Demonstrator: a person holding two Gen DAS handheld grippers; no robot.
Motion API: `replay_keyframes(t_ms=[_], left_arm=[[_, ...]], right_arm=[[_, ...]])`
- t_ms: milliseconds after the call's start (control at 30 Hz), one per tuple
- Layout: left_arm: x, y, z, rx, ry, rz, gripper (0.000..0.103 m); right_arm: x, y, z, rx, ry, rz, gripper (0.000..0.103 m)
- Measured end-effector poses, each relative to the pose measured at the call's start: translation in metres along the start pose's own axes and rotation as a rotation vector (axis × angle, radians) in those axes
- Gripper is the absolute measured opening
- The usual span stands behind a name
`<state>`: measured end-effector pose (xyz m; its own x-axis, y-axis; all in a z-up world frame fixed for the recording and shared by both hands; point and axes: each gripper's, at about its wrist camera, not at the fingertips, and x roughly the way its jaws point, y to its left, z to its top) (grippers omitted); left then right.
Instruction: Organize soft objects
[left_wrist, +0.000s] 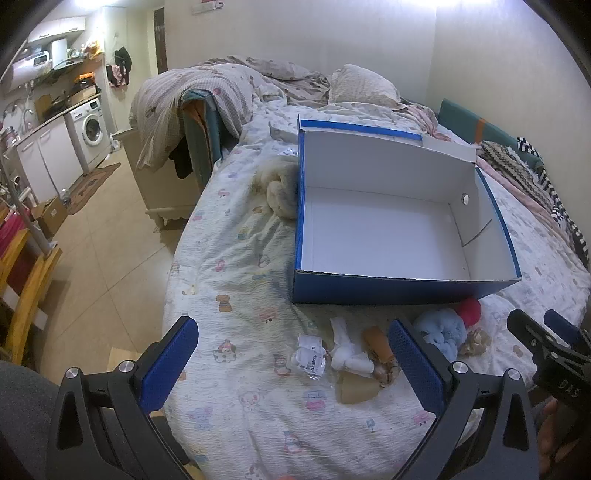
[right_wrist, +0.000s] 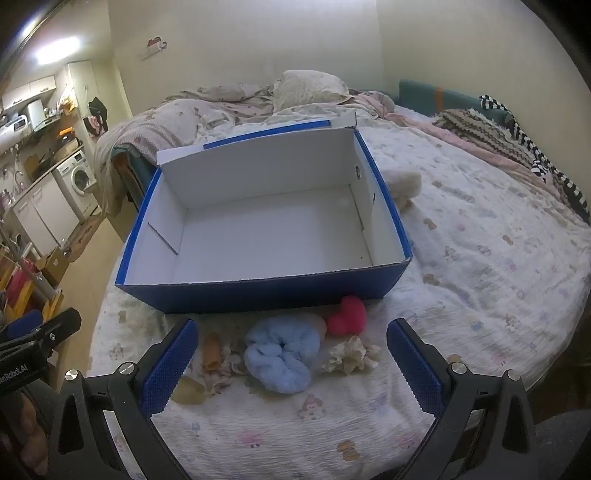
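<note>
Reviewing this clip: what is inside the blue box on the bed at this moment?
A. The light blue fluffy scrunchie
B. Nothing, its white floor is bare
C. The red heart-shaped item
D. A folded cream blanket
B. Both wrist views show the blue box with a bare white floor, while the light blue scrunchie and the red heart-shaped item lie on the bedsheet in front of it.
</note>
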<state>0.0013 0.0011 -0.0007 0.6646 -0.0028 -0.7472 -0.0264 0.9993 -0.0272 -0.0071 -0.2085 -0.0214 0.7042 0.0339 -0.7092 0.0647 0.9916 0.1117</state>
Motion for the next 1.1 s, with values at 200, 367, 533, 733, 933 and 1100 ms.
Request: replay_keyframes(t_ms=[200,367,533,733,933,1100], left_arm=[[-0.0009,0.0019,0.0007,0.0,0.0,0.003,0.103],[-0.0008,0.0014,0.0004,0.0,0.0,0.002,0.103],[-0.0018,0.0036,-0.0006,-0.001,0.002,0.002,0.103],[-0.0016,0.0035,-0.0009,0.001,0.002,0.0,0.103],[-0.0013,0.0035,-0.0008,0.0,0.002,0.0,0.103],[-0.0014,0.0041,-0.0007,0.001,0.002,0.001,0.103]], right_arm=[[-0.0017,0.0035,0.0011,-0.001,-0.003,-0.003,0.103],[-0.003,0.0032,0.0018,-0.003,-0.004,-0.002,0.103],[0.0003,0.0039,-0.0006,-0.013,-0.005,-0.002,0.103],[0.0002,0.0042,-0.0008,-0.014,-0.007,-0.002,0.103],[0.0,0.0047,-0.0006,-0.015,-0.006,-0.003,0.103],[0.0,0.0048,-0.0006,-0.015,-0.007,-0.003,0.103]])
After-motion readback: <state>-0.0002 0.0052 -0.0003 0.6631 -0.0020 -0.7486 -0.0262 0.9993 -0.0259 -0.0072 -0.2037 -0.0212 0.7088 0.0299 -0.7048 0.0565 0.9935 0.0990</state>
